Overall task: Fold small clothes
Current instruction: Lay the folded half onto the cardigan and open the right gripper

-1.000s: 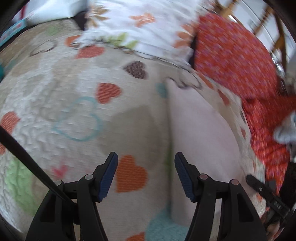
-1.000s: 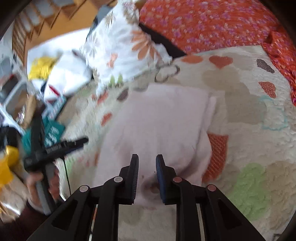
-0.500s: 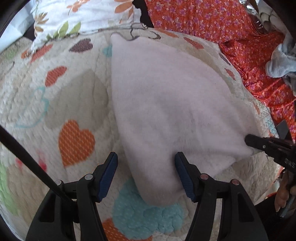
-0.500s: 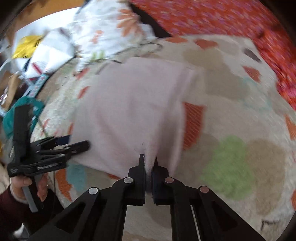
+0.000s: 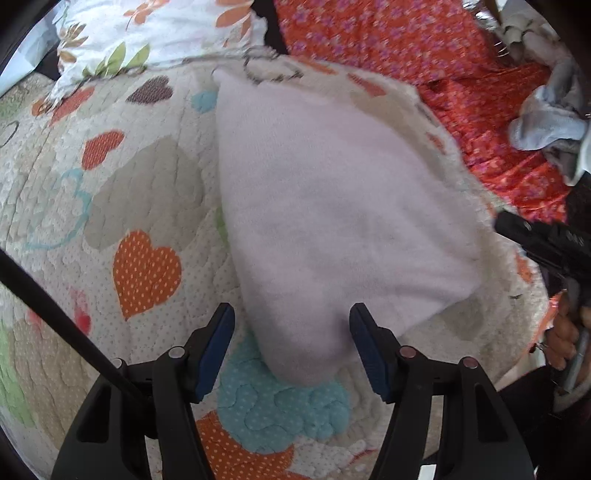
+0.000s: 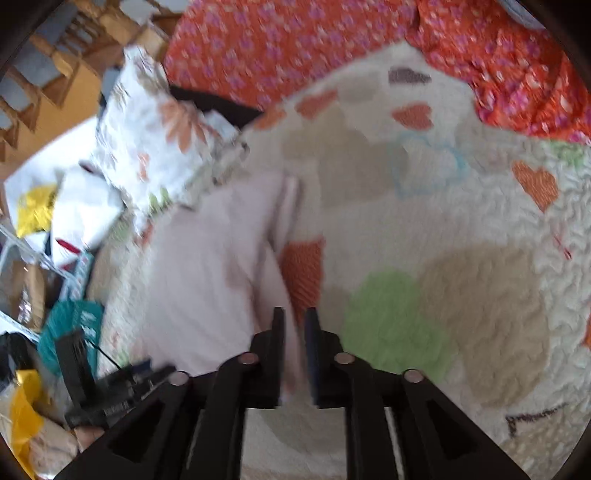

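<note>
A pale pink garment [image 5: 332,206] lies flat on the heart-patterned quilt [image 5: 74,177]. My left gripper [image 5: 291,314] is open, its blue pads standing on either side of the garment's near corner without touching it. At the right edge of the left wrist view a hand holds the right gripper [image 5: 517,229] by the garment's side. The right wrist view is blurred. There the right gripper [image 6: 295,317] has its jaws opening, a narrow gap between them, with the garment's [image 6: 207,288] folded edge showing in the gap. The left gripper [image 6: 110,387] shows at lower left.
A white floral pillow [image 5: 159,33] lies beyond the garment. An orange-red flowered sheet [image 5: 406,48] covers the far side, with a grey-blue cloth [image 5: 546,114] bunched on it. Bags and clutter [image 6: 66,332] sit off the quilt's edge.
The left gripper swung from bare quilt to straddle the garment's near corner. The right gripper pinched the garment's edge half a second ago and now shows a gap between its fingers.
</note>
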A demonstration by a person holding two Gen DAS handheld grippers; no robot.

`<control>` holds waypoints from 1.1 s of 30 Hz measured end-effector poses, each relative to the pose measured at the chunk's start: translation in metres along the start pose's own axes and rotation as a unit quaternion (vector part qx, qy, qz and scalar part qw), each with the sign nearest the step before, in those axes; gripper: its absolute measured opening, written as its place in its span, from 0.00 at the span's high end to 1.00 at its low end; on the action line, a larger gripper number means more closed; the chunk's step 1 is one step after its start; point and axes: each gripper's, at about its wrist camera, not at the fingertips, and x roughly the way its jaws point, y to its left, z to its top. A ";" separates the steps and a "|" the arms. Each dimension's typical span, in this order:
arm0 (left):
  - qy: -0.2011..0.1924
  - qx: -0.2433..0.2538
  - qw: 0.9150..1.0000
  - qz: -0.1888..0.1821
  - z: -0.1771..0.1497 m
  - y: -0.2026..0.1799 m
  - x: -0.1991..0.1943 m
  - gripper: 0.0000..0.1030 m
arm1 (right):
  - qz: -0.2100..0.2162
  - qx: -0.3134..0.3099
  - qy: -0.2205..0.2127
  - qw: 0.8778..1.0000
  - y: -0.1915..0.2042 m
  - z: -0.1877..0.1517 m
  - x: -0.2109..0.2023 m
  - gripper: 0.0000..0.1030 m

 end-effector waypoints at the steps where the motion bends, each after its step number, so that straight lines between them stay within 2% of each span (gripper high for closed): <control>1: -0.011 0.002 1.000 -0.006 0.001 -0.001 -0.007 0.38 | 0.001 -0.003 -0.008 1.000 0.006 0.004 0.004 0.58; 2: -0.019 0.002 1.000 -0.006 0.002 -0.001 -0.010 0.38 | -0.003 -0.010 -0.011 1.000 0.013 0.011 0.011 0.55; 5: -0.041 -0.008 0.999 0.009 0.008 0.006 -0.016 0.38 | -0.030 -0.029 0.004 0.999 0.031 0.033 0.038 0.56; 8: -0.038 -0.035 0.999 0.016 0.014 0.018 -0.012 0.38 | -0.035 -0.034 0.059 0.997 0.036 0.054 0.078 0.56; 9: -0.036 -0.046 0.998 0.016 0.017 0.023 -0.010 0.38 | -0.028 -0.028 0.085 0.996 0.033 0.057 0.095 0.59; 10: -0.034 -0.056 0.998 0.016 0.019 0.028 -0.008 0.38 | -0.025 -0.035 0.109 0.993 0.034 0.060 0.110 0.83; 11: -0.033 -0.067 0.997 0.016 0.021 0.034 -0.007 0.38 | -0.063 -0.060 0.109 0.990 0.037 0.062 0.120 0.92; 12: -0.033 -0.073 0.997 0.016 0.022 0.037 -0.006 0.38 | -0.105 -0.082 0.100 0.986 0.038 0.064 0.125 0.92; 13: -0.033 -0.080 0.996 0.016 0.024 0.041 -0.005 0.38 | -0.164 -0.106 0.092 0.976 0.040 0.065 0.130 0.93; 14: -0.031 -0.085 0.996 0.016 0.027 0.045 -0.004 0.38 | -0.247 -0.141 0.078 0.955 0.041 0.065 0.136 0.93; 15: -0.030 -0.088 0.996 0.015 0.028 0.047 -0.003 0.38 | -0.284 -0.154 0.071 0.944 0.038 0.066 0.139 0.92; 16: -0.028 -0.093 0.995 0.011 0.031 0.050 -0.003 0.38 | -0.286 -0.148 0.070 0.944 0.034 0.067 0.139 0.91; 17: -0.028 -0.097 0.995 0.008 0.033 0.051 -0.003 0.38 | -0.265 -0.127 0.071 0.953 0.029 0.070 0.135 0.91; 18: -0.029 -0.102 0.994 0.003 0.034 0.053 -0.003 0.38 | -0.225 -0.090 0.067 0.968 0.023 0.074 0.126 0.91; 19: -0.029 -0.106 0.994 -0.001 0.035 0.054 -0.004 0.38 | -0.206 -0.071 0.060 0.974 0.020 0.077 0.119 0.89; 21: -0.025 -0.111 0.993 -0.001 0.036 0.055 -0.003 0.38 | -0.193 -0.054 0.040 0.979 0.017 0.081 0.105 0.83; 23: -0.023 -0.111 0.994 -0.001 0.036 0.053 -0.002 0.38 | -0.195 -0.054 0.020 0.979 0.015 0.083 0.094 0.67; 25: -0.025 -0.106 0.994 0.005 0.034 0.051 -0.002 0.38 | -0.203 -0.059 0.004 0.977 0.011 0.082 0.087 0.60; 28: -0.036 -0.094 0.995 0.028 0.029 0.049 -0.006 0.38 | -0.221 -0.055 -0.003 0.974 -0.008 0.077 0.076 0.60; 30: -0.044 -0.083 0.994 0.049 0.026 0.049 -0.010 0.38 | -0.256 -0.065 -0.014 0.964 -0.016 0.071 0.067 0.60; 33: -0.055 -0.072 0.993 0.078 0.022 0.050 -0.013 0.38 | -0.279 -0.083 -0.021 0.956 -0.030 0.060 0.052 0.59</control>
